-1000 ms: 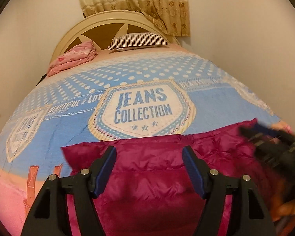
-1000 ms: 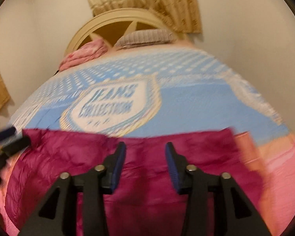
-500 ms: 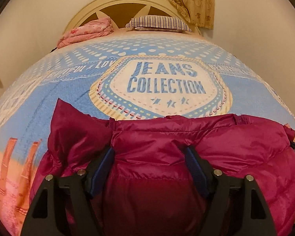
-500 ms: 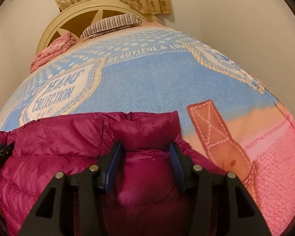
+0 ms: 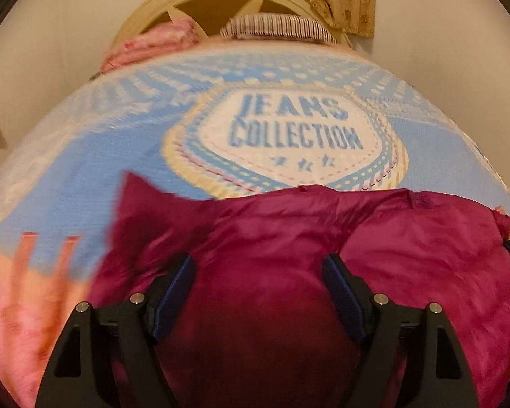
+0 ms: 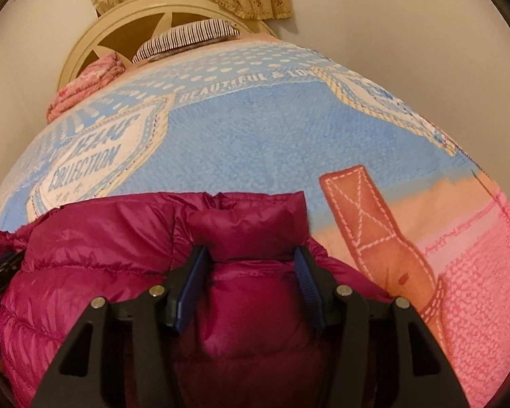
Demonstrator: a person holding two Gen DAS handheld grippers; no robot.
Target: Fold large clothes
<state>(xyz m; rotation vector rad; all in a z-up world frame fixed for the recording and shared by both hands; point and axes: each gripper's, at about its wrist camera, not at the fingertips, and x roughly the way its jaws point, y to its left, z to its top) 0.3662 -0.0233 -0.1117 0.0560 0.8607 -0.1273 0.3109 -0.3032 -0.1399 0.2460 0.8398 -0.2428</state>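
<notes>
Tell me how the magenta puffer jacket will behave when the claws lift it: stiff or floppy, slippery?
The magenta puffer jacket probably flops; it lies bunched and creased. Its shiny shell may slip. Puffy quilting suggests lightness for its size.

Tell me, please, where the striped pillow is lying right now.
The striped pillow lies at the far end of the bed, against the cream headboard, just right of the folded pink blanket in both views.

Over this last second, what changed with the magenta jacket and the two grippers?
The puffer jacket, flat a second ago, is now bunched into a puffy heap. Both the left hand-held gripper and the right hand-held gripper moved in, open jaws straddling padding, neither clamped. The bedspread and the striped pillow are unchanged.
</notes>
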